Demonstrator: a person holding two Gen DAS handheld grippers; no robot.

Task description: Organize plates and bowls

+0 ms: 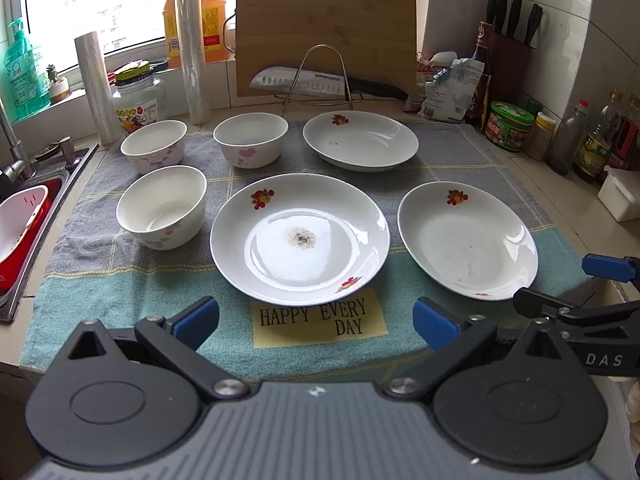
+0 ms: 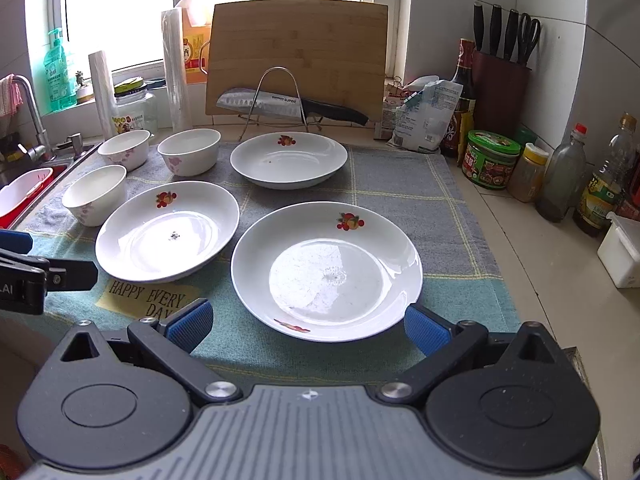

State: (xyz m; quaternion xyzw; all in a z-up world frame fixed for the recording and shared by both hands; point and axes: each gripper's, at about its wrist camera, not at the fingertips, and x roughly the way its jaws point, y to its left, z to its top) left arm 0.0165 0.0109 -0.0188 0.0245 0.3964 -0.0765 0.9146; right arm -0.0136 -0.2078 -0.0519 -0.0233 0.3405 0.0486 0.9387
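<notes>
Three white plates with fruit prints lie on a cloth mat: a middle plate point(image 1: 300, 240) point(image 2: 168, 232), a right plate point(image 1: 468, 240) point(image 2: 326, 270) and a far plate point(image 1: 360, 140) point(image 2: 288, 160). Three white bowls with pink flowers stand upright at the left: a near bowl point(image 1: 162, 206) point(image 2: 95, 194), a back left bowl point(image 1: 154, 146) point(image 2: 124, 149) and a back middle bowl point(image 1: 251, 140) point(image 2: 189, 151). My left gripper point(image 1: 316, 324) is open and empty just in front of the middle plate. My right gripper point(image 2: 308, 324) is open and empty at the near rim of the right plate.
A sink point(image 1: 24, 216) with a red and white colander lies to the left. A knife point(image 1: 320, 84) on a wire rack and a cutting board point(image 1: 324, 32) stand behind the dishes. Jars and bottles point(image 2: 560, 176) line the right counter, with a white box point(image 2: 620, 254).
</notes>
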